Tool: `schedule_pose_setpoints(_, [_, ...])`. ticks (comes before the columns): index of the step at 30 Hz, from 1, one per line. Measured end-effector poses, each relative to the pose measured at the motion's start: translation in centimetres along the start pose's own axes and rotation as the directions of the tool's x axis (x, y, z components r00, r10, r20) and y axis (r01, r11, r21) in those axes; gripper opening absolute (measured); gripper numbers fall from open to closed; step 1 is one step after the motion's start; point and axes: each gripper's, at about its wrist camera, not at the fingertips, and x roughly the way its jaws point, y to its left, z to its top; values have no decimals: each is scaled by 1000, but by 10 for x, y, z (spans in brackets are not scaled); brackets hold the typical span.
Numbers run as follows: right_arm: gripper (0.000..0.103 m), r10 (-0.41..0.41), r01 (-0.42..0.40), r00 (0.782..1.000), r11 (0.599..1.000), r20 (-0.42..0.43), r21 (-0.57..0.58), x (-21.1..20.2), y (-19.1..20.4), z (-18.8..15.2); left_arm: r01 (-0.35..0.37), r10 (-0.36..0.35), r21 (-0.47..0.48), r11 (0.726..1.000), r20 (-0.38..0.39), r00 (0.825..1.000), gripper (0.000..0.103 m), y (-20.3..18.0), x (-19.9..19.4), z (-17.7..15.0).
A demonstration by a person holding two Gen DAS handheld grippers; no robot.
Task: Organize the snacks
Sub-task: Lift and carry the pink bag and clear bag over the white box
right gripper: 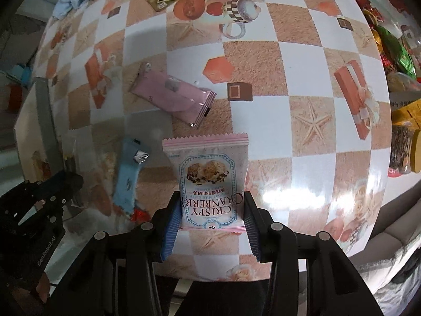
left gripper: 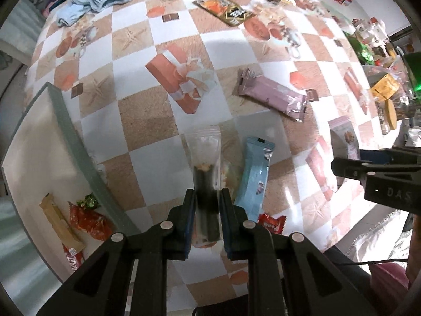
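A checkered worktop [right gripper: 279,63] fills both views, a pale tray [left gripper: 39,158] at its left edge holding a red wrapper [left gripper: 89,221]. A pink bar [right gripper: 173,97] and a blue bar [right gripper: 129,173] lie flat on the cloth. The right claw [right gripper: 211,208] grips a cranberry crisp packet [right gripper: 208,181] by its sides — raised off the worktop. The left claw [left gripper: 208,205] is clamped on a clear pouch [left gripper: 206,184], dark sticks inside.

The right gripper [right gripper: 212,210] clamped a pink cranberry crisp packet [right gripper: 208,176] above the checkered tablecloth [right gripper: 289,84]; a pink bar [right gripper: 173,100] and blue bar [right gripper: 129,173] lay left.
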Motion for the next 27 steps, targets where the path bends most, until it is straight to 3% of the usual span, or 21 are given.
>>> schedule_pose_setpoints(11, [46,7,-5,999,1000,50,-28,-46,18,1,10,-9,-21,1000,42,999,20,8,-43,-6])
schedule_pose_setpoints(27, [46,-16,23,998,994,62,-109,-62,50,3,20,-8,-110,994,108,994,20,36,-62,-19])
